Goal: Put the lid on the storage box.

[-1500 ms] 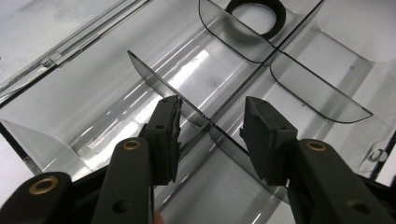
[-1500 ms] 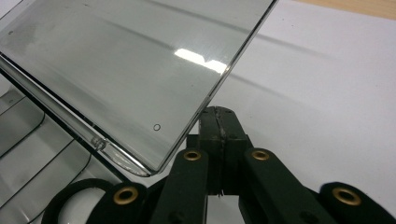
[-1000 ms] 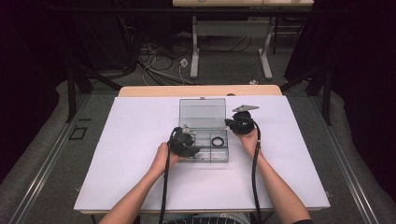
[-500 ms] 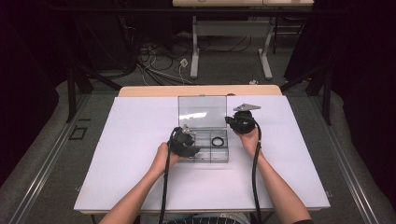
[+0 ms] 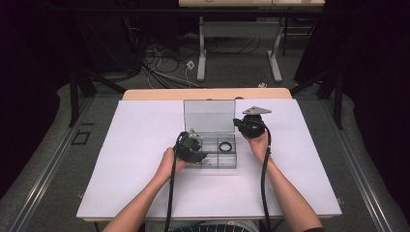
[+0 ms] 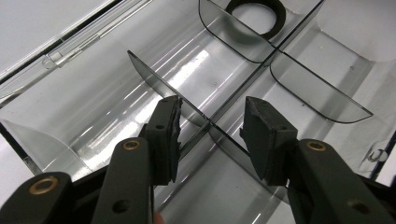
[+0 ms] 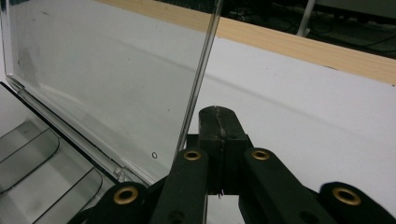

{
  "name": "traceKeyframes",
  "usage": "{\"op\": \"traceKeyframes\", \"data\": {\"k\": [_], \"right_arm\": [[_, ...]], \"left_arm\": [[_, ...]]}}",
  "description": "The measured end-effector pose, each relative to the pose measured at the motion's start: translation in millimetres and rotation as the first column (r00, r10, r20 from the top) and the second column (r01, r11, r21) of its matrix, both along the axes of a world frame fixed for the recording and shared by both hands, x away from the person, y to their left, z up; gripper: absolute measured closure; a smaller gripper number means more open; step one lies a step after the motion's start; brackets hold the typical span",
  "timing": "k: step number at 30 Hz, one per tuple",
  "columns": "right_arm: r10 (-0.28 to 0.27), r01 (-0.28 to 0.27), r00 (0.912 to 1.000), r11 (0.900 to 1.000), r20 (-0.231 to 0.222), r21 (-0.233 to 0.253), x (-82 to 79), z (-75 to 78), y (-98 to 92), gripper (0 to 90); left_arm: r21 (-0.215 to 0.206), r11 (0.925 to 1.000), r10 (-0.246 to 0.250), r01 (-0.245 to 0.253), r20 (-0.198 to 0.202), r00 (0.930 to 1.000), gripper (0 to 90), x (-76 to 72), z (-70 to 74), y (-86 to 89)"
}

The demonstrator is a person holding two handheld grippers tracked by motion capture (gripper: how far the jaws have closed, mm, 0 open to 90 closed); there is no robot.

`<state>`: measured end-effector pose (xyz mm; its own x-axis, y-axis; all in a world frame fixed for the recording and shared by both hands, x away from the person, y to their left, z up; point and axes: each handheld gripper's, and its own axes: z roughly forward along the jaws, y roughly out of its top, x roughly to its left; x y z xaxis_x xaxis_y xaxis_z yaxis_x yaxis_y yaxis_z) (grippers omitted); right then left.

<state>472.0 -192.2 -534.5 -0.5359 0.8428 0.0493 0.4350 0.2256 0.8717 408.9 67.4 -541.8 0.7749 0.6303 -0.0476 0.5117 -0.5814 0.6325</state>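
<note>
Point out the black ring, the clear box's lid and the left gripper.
black ring (image 5: 225, 146), high view, on its band.
lid (image 5: 209, 116), high view, middle of the raised clear panel.
left gripper (image 6: 210, 135), left gripper view, midway between its fingers.

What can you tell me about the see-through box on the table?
The clear plastic box sits on the white table. Its lid stands open, about upright, hinged at the far side. Thin smoky dividers split the tray into compartments; a black ring lies in one. The left tool is open, straddling a divider. The right tool is shut beside the lid's edge.
</note>
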Motion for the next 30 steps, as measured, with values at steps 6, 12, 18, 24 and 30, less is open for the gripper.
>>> {"op": "traceKeyframes", "data": {"k": [6,12,18,24,30], "right_arm": [[0.005,-0.005,0.9998,1.000,0.018,0.000,-1.5,2.8,0.7,90.0],[0.024,-0.024,0.9993,1.000,0.030,-0.004,-3.1,5.3,3.7,90.0],[0.028,-0.027,0.9992,1.000,0.028,-0.007,-3.0,5.5,4.1,90.0],[0.025,-0.025,0.9994,1.000,0.025,-0.001,-2.3,5.2,2.5,90.0],[0.028,-0.028,0.9993,1.000,0.023,0.002,-2.7,5.3,2.2,90.0]], "left_arm": [[-0.001,1.0000,0.002,-0.002,0.001,1.0000,56.9,0.0,-0.1,-0.3],[0.001,1.0000,0.002,-0.002,0.001,1.0000,56.9,0.0,0.0,-0.3],[-0.001,1.0000,-0.003,0.003,-0.001,1.0000,56.8,0.2,0.0,0.0],[0.000,1.0000,-0.007,0.007,-0.005,1.0000,56.7,0.4,0.4,0.4],[-0.009,1.0000,-0.004,0.003,-0.015,0.9999,54.9,1.1,-1.0,2.3]]}}
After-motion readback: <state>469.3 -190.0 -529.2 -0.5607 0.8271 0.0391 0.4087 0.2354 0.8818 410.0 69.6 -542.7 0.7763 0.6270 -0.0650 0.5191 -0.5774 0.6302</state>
